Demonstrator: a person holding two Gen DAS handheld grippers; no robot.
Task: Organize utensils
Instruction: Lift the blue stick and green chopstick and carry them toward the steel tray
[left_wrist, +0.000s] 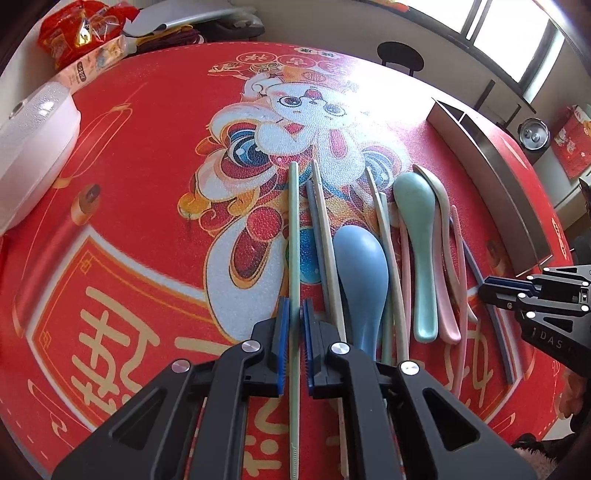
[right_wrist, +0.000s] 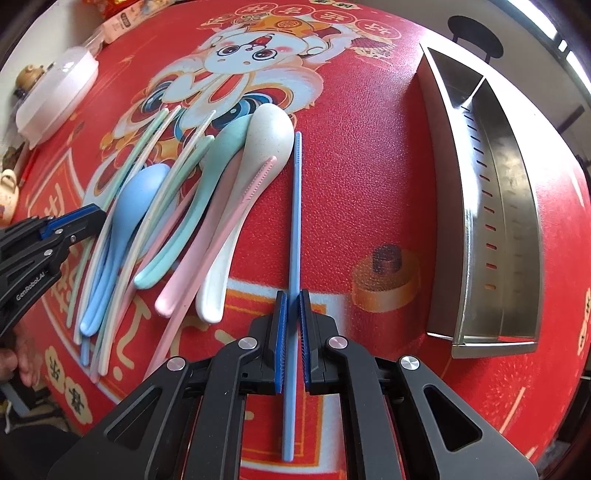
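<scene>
Though 2-part, steel holder bare (utensils outside).

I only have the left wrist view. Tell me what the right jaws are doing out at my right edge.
Observer: The right gripper straddles the blue chopstick, which lies flat on the red mat. I cannot tell whether the pads pinch it.
Operator: Report the inside of the metal holder.
Observer: The metal holder has a divider that makes two compartments. The parts I can see hold nothing.
Operator: Now say what lies over the pale spoon.
Observer: A pink chopstick crosses the bowl of the cream spoon.
</scene>
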